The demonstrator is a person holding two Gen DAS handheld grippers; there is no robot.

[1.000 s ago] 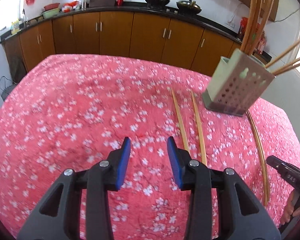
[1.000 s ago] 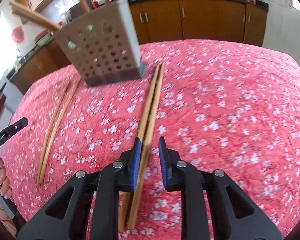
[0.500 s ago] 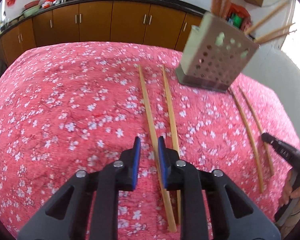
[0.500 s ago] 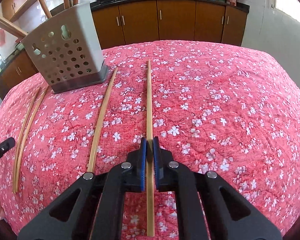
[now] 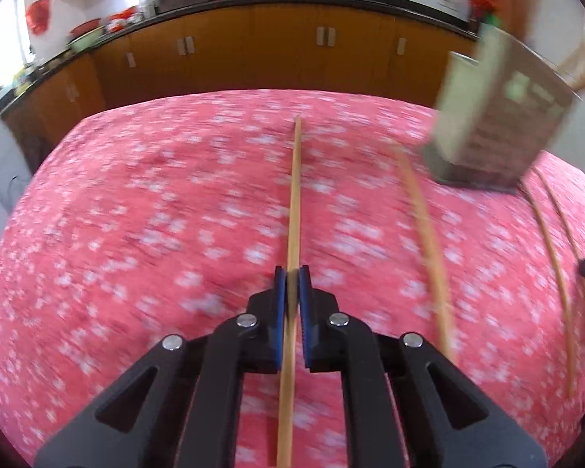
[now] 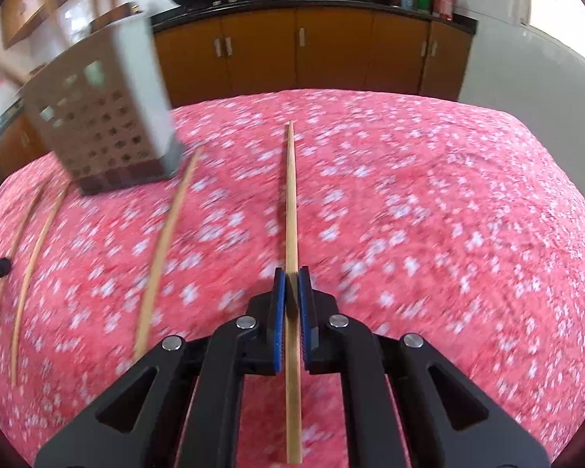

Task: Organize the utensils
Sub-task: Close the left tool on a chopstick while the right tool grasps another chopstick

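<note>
The left gripper [image 5: 291, 277] is clamped on a wooden chopstick [image 5: 295, 195] above the red flowered cloth [image 5: 136, 234]. The right gripper [image 6: 291, 277] is clamped on another chopstick [image 6: 291, 202]. The perforated utensil holder [image 6: 97, 117] stands on the cloth, loose chopsticks [image 6: 163, 249] lying beside it.

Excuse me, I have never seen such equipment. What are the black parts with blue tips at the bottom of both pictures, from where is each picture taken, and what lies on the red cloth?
There is no robot here. A person holds one hand tool in each hand, and each tool carries a camera looking forward along its two fingers. One picture comes from the left gripper, the other from the right gripper. Both are shut, each on one wooden chopstick. On the flowered red cloth stands a pale perforated holder, and more loose chopsticks lie beside it. Behind are brown kitchen cabinets.
</note>
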